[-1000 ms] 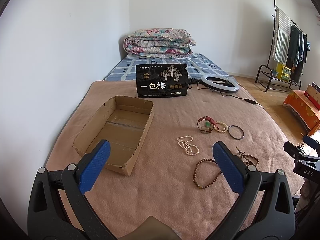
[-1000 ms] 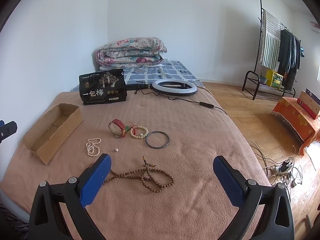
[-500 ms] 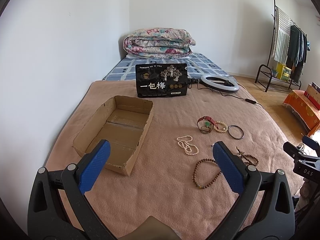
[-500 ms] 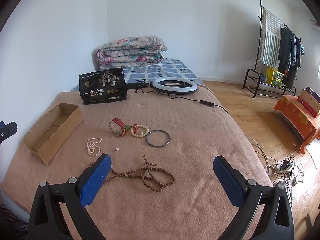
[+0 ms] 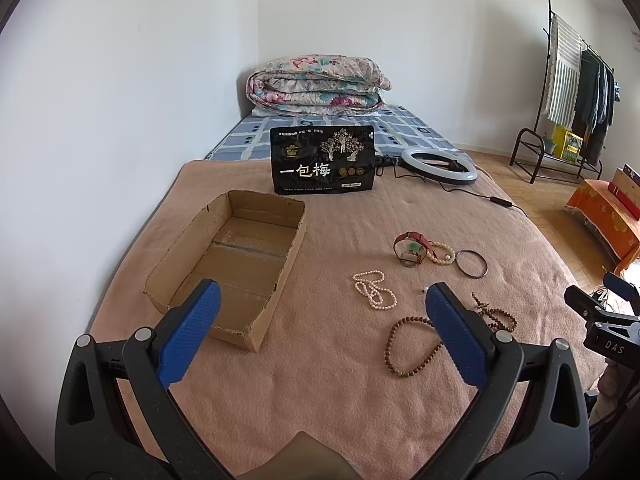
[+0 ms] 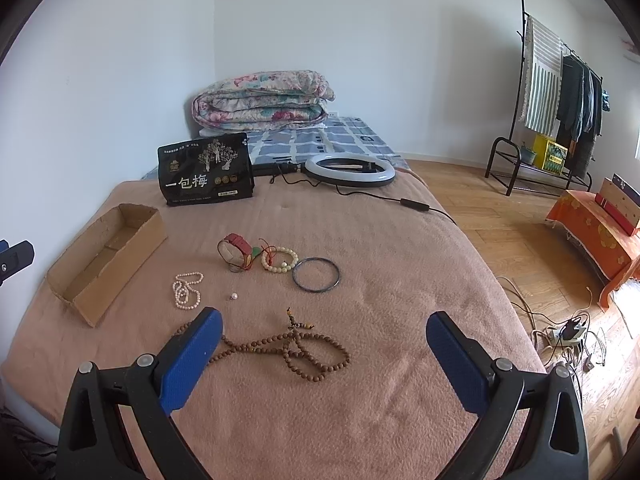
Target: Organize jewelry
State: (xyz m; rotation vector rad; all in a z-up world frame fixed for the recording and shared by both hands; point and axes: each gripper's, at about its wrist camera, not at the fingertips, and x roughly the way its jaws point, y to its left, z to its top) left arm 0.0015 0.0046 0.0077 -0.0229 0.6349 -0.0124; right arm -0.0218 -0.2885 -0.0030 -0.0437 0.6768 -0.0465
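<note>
An empty cardboard box (image 5: 236,260) (image 6: 108,256) lies on the pink blanket at the left. To its right lie a white pearl necklace (image 5: 374,291) (image 6: 186,290), a red watch (image 5: 412,246) (image 6: 236,250), a cream bead bracelet (image 5: 441,253) (image 6: 280,260), a dark bangle (image 5: 472,264) (image 6: 316,274) and a long brown bead string (image 5: 404,346) (image 6: 296,346). A single loose pearl (image 6: 234,297) rests near the necklace. My left gripper (image 5: 320,336) hovers open over the blanket's near edge. My right gripper (image 6: 322,354) is open above the brown beads, holding nothing.
A black snack bag (image 5: 323,160) stands behind the box, beside a ring light (image 5: 439,165) with its cable. A folded quilt (image 5: 316,86) lies at the far wall. To the right are wood floor, a clothes rack (image 6: 560,92), an orange-covered bench (image 6: 596,232) and a power strip (image 6: 568,334).
The right gripper has drifted slightly, so the jewelry sits a touch higher and further right in its view. The left view is unchanged.
</note>
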